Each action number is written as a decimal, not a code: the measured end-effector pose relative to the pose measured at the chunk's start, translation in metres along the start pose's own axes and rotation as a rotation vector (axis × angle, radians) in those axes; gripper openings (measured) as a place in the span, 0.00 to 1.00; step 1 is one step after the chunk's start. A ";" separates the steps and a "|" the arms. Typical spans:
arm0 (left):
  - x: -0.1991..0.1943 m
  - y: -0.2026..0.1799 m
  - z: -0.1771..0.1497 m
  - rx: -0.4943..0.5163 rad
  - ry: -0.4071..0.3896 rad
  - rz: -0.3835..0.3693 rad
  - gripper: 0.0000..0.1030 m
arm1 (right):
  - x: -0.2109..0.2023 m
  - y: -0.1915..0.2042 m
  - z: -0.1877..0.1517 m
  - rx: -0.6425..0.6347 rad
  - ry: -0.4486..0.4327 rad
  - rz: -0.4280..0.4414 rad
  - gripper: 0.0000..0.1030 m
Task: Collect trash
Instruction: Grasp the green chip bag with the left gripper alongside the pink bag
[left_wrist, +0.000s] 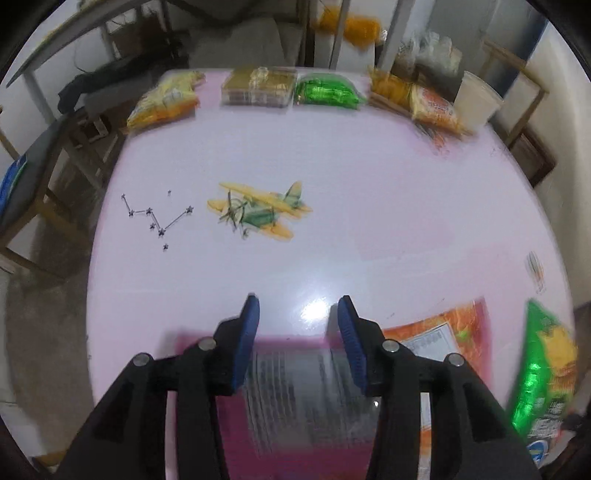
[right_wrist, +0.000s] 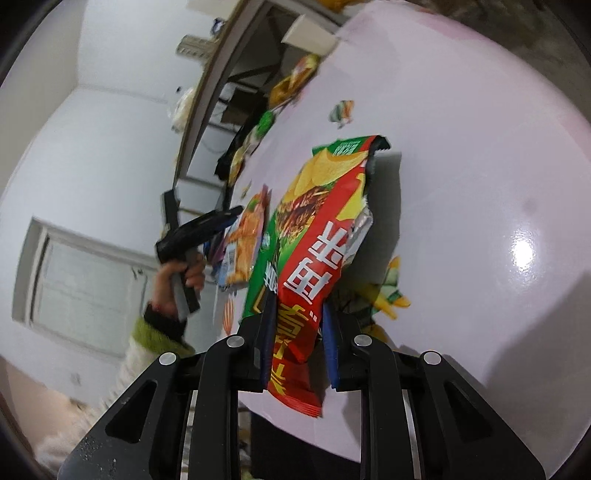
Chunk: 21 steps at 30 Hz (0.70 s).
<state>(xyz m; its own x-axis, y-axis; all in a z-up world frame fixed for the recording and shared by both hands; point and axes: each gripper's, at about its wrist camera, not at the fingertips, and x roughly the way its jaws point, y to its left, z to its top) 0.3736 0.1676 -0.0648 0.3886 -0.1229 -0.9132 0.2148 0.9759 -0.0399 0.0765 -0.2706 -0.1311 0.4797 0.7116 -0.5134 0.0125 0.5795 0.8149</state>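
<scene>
While the left gripper (left_wrist: 297, 308) hangs low over the pink counter (left_wrist: 369, 206), its blue jaws stand released, well apart, with nothing between them. Under them lies a magenta wrapper (left_wrist: 295, 398), flat, printed side up; the print is too blurred to read. Just right of it an orange wrapper (left_wrist: 439, 332) lies flat, and further right, near the counter's edge, a green bag (left_wrist: 543, 369).

Printed on the counter are a star pattern (left_wrist: 157, 218) at the left and a yellow-green plane (left_wrist: 258, 214) near the middle. Along the far edge, from the left, sit a yellow bag (left_wrist: 166, 101), a clear box (left_wrist: 258, 86), a green packet (left_wrist: 327, 92), an orange bag (left_wrist: 432, 107) and a white cup (left_wrist: 476, 98).

From the right wrist view, the person's left hand (right_wrist: 177, 277) holds the left gripper (right_wrist: 201, 230) at the left, over the counter's edge, with a green cuff and white sleeve (right_wrist: 147, 343) below it. Beside it the orange wrapper (right_wrist: 247, 236) lies on the counter (right_wrist: 461, 184). In the middle, the right gripper (right_wrist: 295, 332) has its jaws clenched on a red chip bag (right_wrist: 314, 258), gripping it near its lower end; the bag stands up from the jaws, torn open at the top, above the counter. The printed plane (right_wrist: 388, 291) shows partly behind it. Other wrappers line the far edge, too small to tell apart.
</scene>
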 end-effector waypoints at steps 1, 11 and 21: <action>-0.002 0.000 -0.002 0.006 0.018 0.020 0.45 | -0.001 0.004 -0.001 -0.022 0.002 -0.010 0.20; -0.045 -0.001 -0.097 -0.069 0.082 -0.196 0.45 | 0.004 0.010 0.003 -0.062 0.012 -0.048 0.20; -0.071 -0.011 -0.182 -0.239 0.140 -0.553 0.45 | 0.008 0.015 -0.002 -0.080 0.006 -0.120 0.21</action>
<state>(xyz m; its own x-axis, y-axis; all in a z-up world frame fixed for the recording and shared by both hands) 0.1803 0.1982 -0.0735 0.1529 -0.6130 -0.7752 0.1375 0.7900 -0.5975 0.0789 -0.2556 -0.1232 0.4741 0.6374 -0.6074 -0.0010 0.6902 0.7236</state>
